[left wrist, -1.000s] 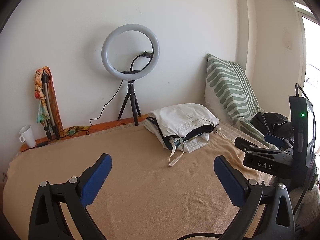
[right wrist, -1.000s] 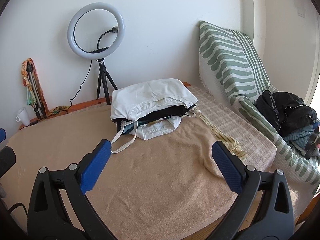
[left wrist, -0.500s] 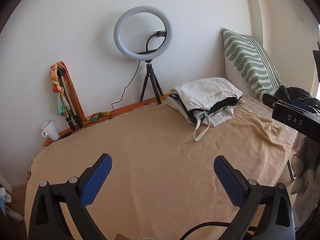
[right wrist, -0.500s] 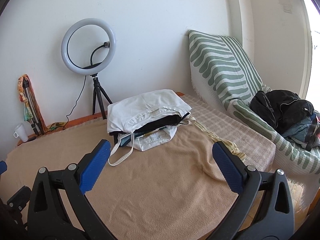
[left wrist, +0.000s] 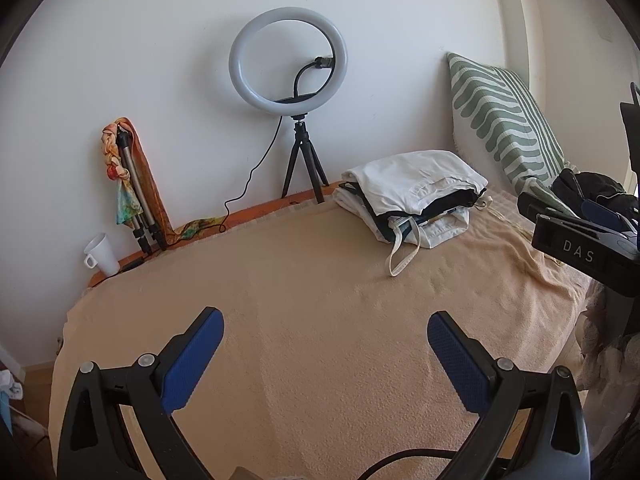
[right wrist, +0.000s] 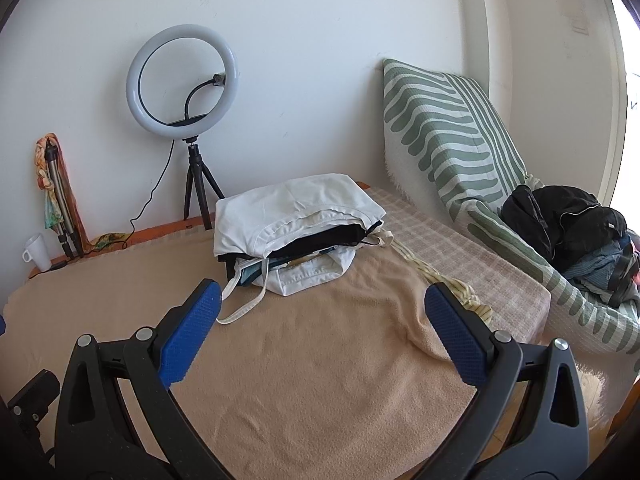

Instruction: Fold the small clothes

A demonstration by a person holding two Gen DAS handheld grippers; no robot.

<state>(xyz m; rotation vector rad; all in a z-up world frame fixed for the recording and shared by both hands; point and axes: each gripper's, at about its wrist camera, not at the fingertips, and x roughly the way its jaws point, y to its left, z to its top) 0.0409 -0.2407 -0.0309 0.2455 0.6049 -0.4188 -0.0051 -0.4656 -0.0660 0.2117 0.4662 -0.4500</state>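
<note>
My left gripper (left wrist: 325, 354) and right gripper (right wrist: 322, 322) both hover with fingers spread wide and empty over the beige blanket (right wrist: 320, 360) — the folded clothes pile (right wrist: 296, 232) lies at its far edge, near the wall.

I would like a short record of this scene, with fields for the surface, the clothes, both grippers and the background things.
surface: beige blanket spread flat
folded stack: white garment on top, dark and white pieces under it, near the wall
unfolded pile: dark clothes on the striped green cover, at the right
left gripper: open, holds nothing
right gripper: open, holds nothing
background: ring light on tripod, white cup
</note>
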